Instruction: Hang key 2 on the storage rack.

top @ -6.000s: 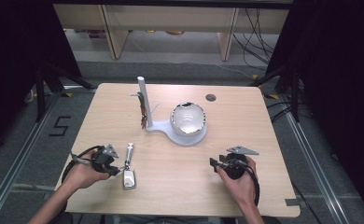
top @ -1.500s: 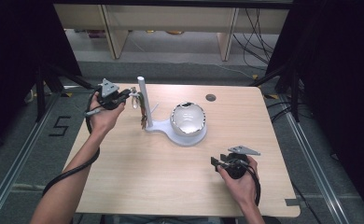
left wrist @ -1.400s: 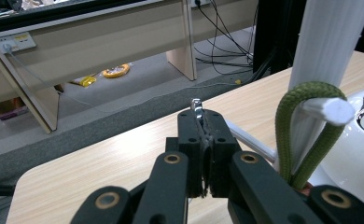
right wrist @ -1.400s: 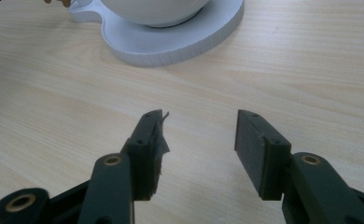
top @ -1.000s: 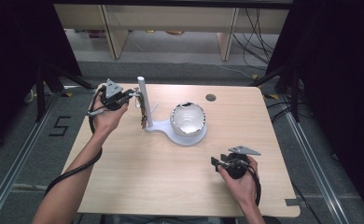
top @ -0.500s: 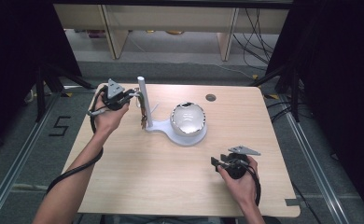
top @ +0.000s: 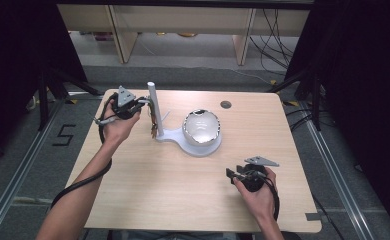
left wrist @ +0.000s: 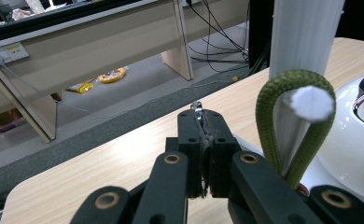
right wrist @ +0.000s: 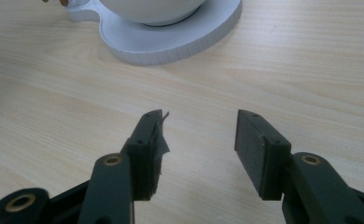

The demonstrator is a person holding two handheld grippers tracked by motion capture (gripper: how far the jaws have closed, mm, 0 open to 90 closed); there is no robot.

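Note:
A white post (top: 152,100) stands on a flat white base (top: 172,135) that also carries a shiny white bowl (top: 201,127). An olive green cord loop (left wrist: 268,107) hangs over a white peg (left wrist: 309,103) on the post (left wrist: 306,28). My left gripper (top: 141,103) is held up just left of the post. Its jaws (left wrist: 202,126) are shut, with a small shiny metal tip (left wrist: 197,106) poking out above the pads. My right gripper (top: 231,174) rests low at the table's front right, open and empty (right wrist: 196,135), facing the base (right wrist: 180,44).
The wooden table (top: 148,190) has a round dark grommet (top: 226,104) behind the bowl. Beyond its far edge are grey floor, desk legs (top: 242,37) and loose cables. Black curtains hang on both sides.
Since six seconds ago my left gripper has left the table's front left and gone up to the post; the silver thing that lay beside it is gone from there. Over the last second nothing moved.

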